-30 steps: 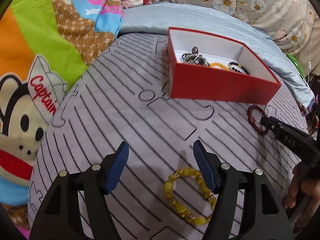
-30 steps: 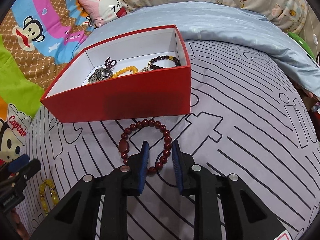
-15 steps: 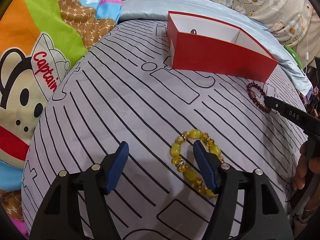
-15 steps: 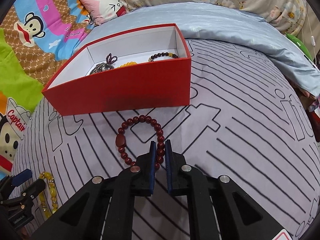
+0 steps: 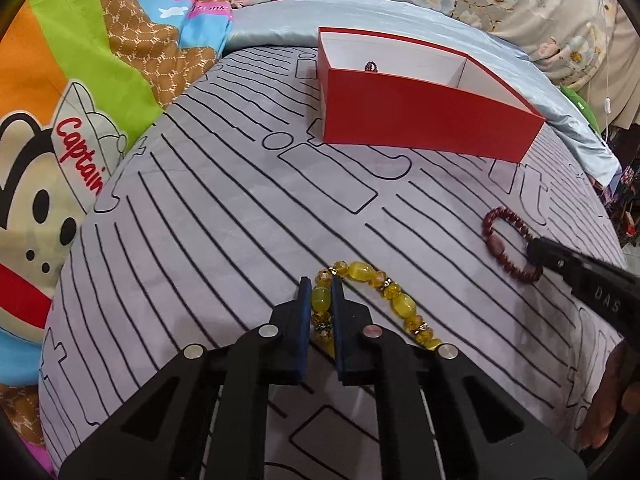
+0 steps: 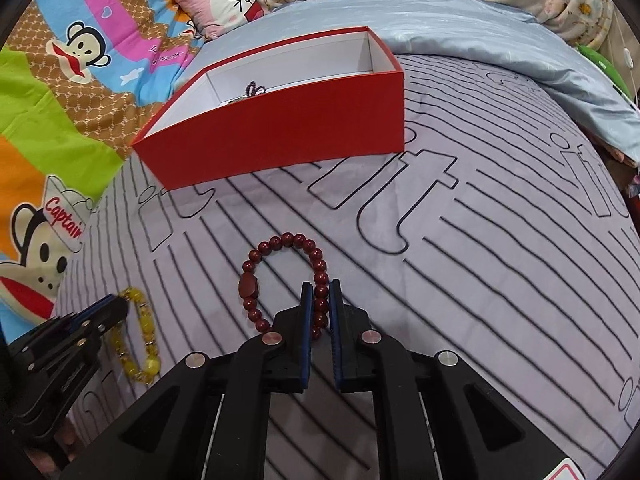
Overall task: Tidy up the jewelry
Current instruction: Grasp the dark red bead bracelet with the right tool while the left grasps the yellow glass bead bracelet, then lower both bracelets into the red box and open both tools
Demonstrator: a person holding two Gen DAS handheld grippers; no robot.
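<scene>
My left gripper (image 5: 321, 286) is shut on the left side of a yellow bead bracelet (image 5: 394, 300) that lies on the grey striped bedsheet (image 5: 224, 216). My right gripper (image 6: 320, 290) is shut on the right side of a dark red bead bracelet (image 6: 256, 276) on the same sheet. The red box (image 5: 424, 120) with white inside stands beyond both, and a bit of dark jewelry (image 6: 252, 90) shows over its wall. The red bracelet (image 5: 504, 246) and right gripper (image 5: 538, 250) also show in the left wrist view. The yellow bracelet (image 6: 140, 340) and left gripper (image 6: 116, 306) show in the right wrist view.
A colourful cartoon monkey blanket (image 5: 60, 128) lies to the left of the sheet. A pale blue quilt (image 6: 460, 28) and a pink pillow (image 6: 224, 4) lie behind the box. The sheet drops off at the right edge (image 5: 608, 216).
My left gripper went from open around the yellow bracelet to shut on it. My right gripper closed fully on the red bracelet. Both views pulled back from the box.
</scene>
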